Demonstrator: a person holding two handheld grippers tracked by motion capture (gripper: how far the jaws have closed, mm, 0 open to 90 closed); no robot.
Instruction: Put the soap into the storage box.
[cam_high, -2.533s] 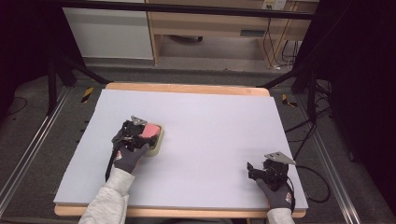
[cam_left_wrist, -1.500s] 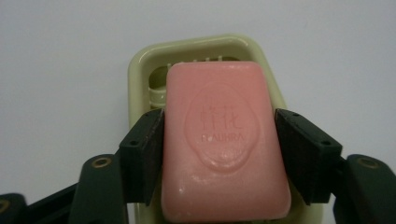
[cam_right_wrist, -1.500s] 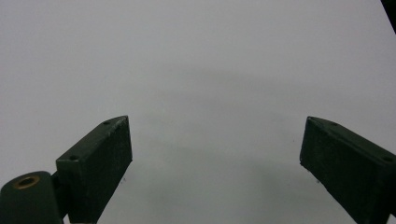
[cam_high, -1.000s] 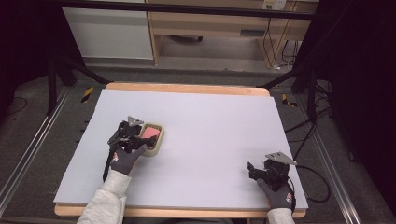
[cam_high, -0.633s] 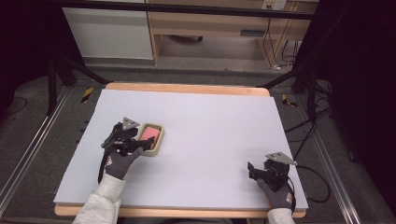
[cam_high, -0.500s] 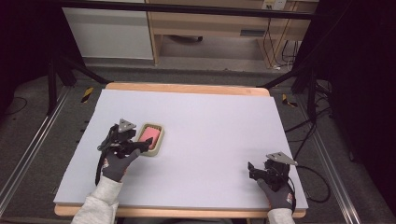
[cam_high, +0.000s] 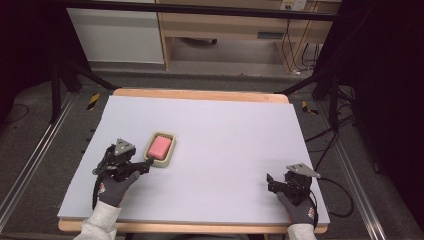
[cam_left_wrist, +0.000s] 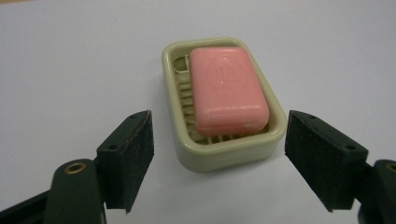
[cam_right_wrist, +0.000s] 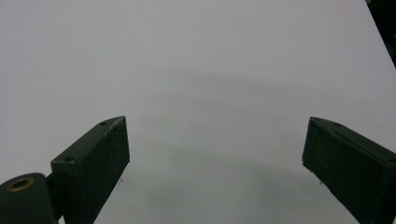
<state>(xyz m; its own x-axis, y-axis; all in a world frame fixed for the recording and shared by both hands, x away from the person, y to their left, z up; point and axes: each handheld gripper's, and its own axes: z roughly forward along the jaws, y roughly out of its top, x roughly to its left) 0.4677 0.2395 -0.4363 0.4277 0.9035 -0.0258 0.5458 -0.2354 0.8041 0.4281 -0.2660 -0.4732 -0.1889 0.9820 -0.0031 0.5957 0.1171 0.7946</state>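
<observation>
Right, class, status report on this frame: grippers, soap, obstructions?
Left gripper open, short of the soap dish. Pink soap lies in dish. Right gripper open, idle. Nothing in the way.

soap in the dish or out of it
In. The pink soap lies flat on the ribs inside the cream dish, and the open left gripper is clear of both.

1. This is looking like a lab or a recording studio.
2. Black metal stand legs (cam_high: 67, 75) and loose dark cables (cam_high: 320, 145) are surrounding the wooden table with a pale lilac cover (cam_high: 225, 130).
3. A light wooden bench (cam_high: 235, 25) is standing behind, on grey carpet (cam_high: 45, 145).
</observation>
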